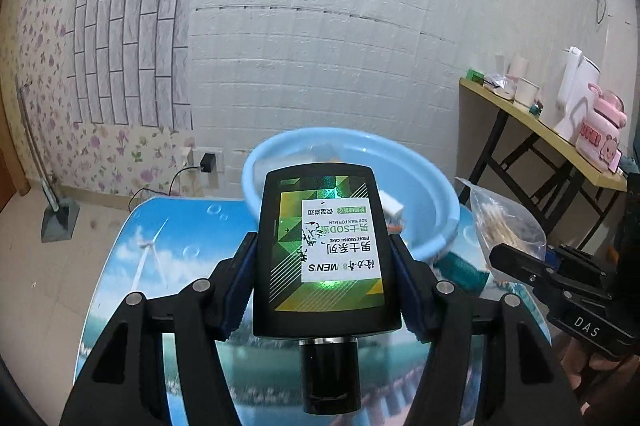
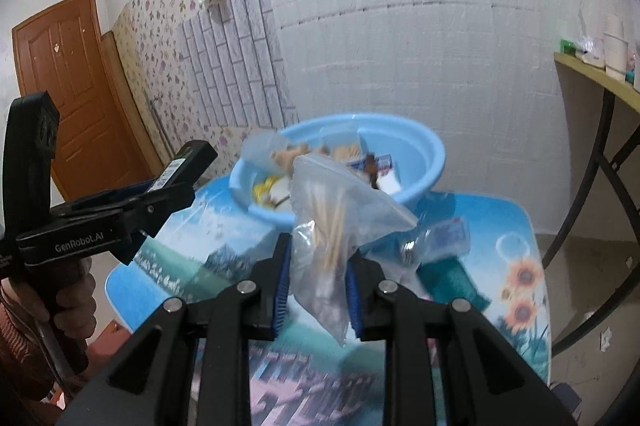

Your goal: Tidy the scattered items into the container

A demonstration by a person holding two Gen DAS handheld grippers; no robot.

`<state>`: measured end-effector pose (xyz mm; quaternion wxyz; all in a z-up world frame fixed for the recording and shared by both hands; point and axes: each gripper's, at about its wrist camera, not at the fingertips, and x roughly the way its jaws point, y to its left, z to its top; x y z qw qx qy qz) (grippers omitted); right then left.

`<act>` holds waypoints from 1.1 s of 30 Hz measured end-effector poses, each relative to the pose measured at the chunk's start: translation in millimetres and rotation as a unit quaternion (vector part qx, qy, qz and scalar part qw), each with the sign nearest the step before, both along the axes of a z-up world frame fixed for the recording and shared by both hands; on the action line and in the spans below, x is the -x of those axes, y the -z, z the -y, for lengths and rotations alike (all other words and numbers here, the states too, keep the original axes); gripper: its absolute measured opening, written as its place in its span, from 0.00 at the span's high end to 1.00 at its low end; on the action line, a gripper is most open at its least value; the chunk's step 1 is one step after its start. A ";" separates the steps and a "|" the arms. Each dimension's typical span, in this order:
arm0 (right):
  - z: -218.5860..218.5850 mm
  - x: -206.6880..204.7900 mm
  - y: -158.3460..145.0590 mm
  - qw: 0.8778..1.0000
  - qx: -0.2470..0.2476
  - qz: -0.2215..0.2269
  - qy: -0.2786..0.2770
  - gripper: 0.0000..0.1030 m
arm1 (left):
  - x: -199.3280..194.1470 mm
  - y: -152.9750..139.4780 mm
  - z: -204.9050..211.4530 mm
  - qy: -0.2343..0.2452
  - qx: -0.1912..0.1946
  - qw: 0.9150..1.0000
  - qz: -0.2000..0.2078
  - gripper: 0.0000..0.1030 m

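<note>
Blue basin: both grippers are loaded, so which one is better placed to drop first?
Probably left: the left gripper holds the black bottle directly before the blue basin; the right gripper's swab bag sits farther back.

Around the one blue basin (image 2: 424, 162) on the printed table (image 2: 516, 226) there are two grippers, one black bottle (image 1: 326, 254) before it, one clear bag of wooden sticks (image 2: 340, 222) before it, and one teal packet (image 2: 452, 284) beside it.

Brown door (image 2: 68, 86) at left; yellow side table (image 1: 560, 138) bearing white kettle (image 1: 576, 86), pink bottle (image 1: 604, 130).
</note>
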<state>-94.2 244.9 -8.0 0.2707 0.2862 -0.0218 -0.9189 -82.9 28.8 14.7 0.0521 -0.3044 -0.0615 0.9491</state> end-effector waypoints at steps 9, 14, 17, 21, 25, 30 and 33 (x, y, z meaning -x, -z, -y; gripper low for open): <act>-12.4 45.4 -5.7 1.000 0.012 -0.004 0.017 0.77 | 48.9 -2.5 -14.9 0.012 0.012 1.000 0.007 0.40; -1.0 81.1 -4.2 1.000 0.008 -0.001 0.008 0.77 | 82.4 -1.8 -22.9 0.026 0.027 0.999 0.013 0.40; 10.7 103.0 -1.9 1.000 0.004 0.004 0.001 0.77 | 101.0 0.5 -29.9 0.037 0.036 0.998 0.019 0.39; 20.2 124.7 7.0 1.000 -0.004 0.019 -0.006 0.75 | 121.2 7.4 -40.2 0.057 0.062 0.996 0.021 0.39; 23.0 140.6 19.0 0.999 -0.013 0.043 -0.004 0.72 | 122.4 1.7 -43.7 0.061 0.071 0.996 0.000 0.39; 17.1 130.8 20.6 0.999 -0.012 0.035 -0.011 0.42 | 118.6 0.8 -44.4 0.057 0.076 0.995 0.003 0.36; 15.0 122.4 16.9 0.999 -0.020 0.027 -0.008 0.41 | 110.4 2.4 -43.1 0.052 0.073 0.996 0.010 0.36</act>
